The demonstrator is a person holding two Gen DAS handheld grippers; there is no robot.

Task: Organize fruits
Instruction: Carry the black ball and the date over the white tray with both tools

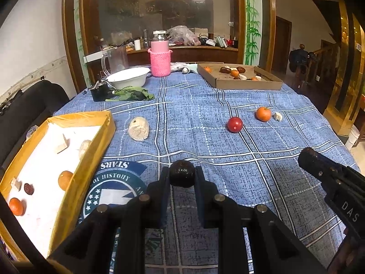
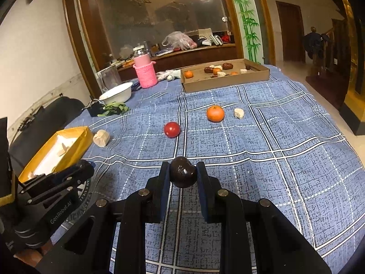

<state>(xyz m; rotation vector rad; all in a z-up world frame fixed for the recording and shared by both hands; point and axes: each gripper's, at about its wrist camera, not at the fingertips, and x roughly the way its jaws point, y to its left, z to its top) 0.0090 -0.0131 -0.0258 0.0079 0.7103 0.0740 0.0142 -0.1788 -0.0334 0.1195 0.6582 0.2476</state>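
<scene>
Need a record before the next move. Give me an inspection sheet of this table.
Surface: blue plaid tablecloth, round emblem at the near left.
Job's things: yellow box and cardboard tray each hold fruit; red fruit, tangerine and two pale chunks lie loose.
Clutter: white bowl, pink knitted bottle, clear pitcher, green leaves.
Grippers: left gripper shut on a dark round fruit; right gripper shut on a dark date-like fruit.
Cables: nothing seen.
Surroundings: mirrored cabinet, cluttered shelf, doorway.
</scene>
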